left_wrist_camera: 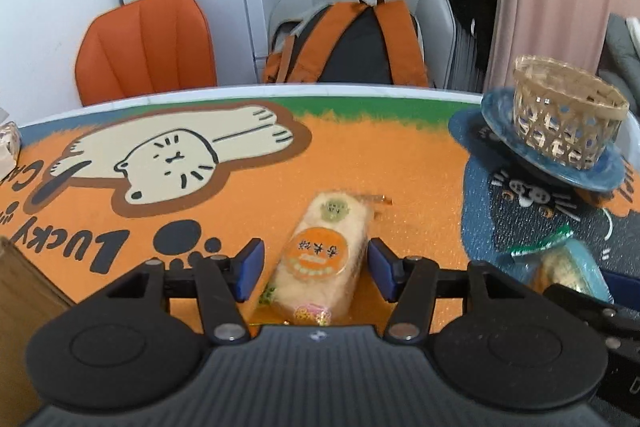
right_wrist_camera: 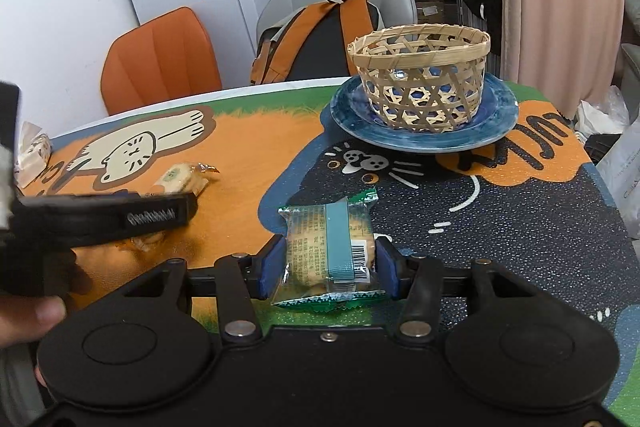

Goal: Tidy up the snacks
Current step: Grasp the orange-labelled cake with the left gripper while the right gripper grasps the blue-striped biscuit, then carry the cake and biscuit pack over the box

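A cream snack bar in clear wrap with an orange round label [left_wrist_camera: 320, 259] lies on the orange cat mat between the blue pads of my left gripper [left_wrist_camera: 316, 267], which is open around it; the right pad is close to it. My right gripper [right_wrist_camera: 330, 263] is shut on a green-edged clear biscuit packet [right_wrist_camera: 330, 251], low over the mat. The same packet shows at the right in the left wrist view [left_wrist_camera: 568, 267]. The left gripper [right_wrist_camera: 120, 217] and the cream bar [right_wrist_camera: 182, 179] show at the left in the right wrist view. A woven bamboo basket [right_wrist_camera: 420, 75] stands empty on a blue plate [right_wrist_camera: 496, 123] at the far right.
Another wrapped snack [right_wrist_camera: 34, 151] lies at the mat's far left edge. A brown cardboard box [left_wrist_camera: 24, 291] stands at the near left. An orange chair [left_wrist_camera: 148, 47] and a grey chair with an orange backpack [left_wrist_camera: 352, 43] stand behind the table. White bags [right_wrist_camera: 624, 171] sit to the right of the table.
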Tool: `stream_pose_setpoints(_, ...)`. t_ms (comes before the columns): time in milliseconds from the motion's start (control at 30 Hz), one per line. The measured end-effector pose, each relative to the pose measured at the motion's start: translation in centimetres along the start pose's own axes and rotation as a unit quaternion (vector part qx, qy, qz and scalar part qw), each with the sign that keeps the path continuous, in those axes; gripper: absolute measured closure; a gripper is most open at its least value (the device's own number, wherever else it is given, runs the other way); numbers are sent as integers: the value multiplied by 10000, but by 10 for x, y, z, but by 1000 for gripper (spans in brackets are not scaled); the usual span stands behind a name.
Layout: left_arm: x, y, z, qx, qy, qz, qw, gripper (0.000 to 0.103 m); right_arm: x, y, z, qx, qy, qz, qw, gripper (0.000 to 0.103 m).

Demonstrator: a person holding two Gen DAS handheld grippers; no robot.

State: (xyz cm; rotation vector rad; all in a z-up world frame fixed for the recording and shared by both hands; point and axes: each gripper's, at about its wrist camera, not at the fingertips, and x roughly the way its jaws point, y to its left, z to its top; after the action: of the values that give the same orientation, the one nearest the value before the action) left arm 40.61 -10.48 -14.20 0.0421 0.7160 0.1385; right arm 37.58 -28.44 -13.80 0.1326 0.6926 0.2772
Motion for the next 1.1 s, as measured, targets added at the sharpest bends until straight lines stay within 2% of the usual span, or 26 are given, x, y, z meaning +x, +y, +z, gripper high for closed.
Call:
stream_pose_setpoints(67,-3,1,-2,-59,-14,-60,10000,52,0,-1,0,12,5,2,10000,54)
stream_pose_setpoints(100,-4,2,-3,-106,-9,-130,9999,65,0,-1,1,21,7,-1,10000,54)
stream_pose_setpoints(133,-6,1,-3,-102,-4,-203,9997,69,0,-1,1,21,5,-2,10000,54)
stream_pose_setpoints(233,-13,-4,-8,-6,-12,-166,9999,69,1,0,0,-13,0,-33,10000,54)
stream_pose_setpoints(433,-39,-1,-22,-247,38,-375,9990,69,-6,4,-3,-44,-19,38,10000,54)
stream_pose_setpoints(667,-90,18,-23,-599,-244,-448,9969,69,-20,15,-1,60,-108,343,9993,54)
stream_pose_setpoints(1100,-169,55,-14,-983,-853,-641,9894,69,-82,51,16,-32,-686,732,9950,54)
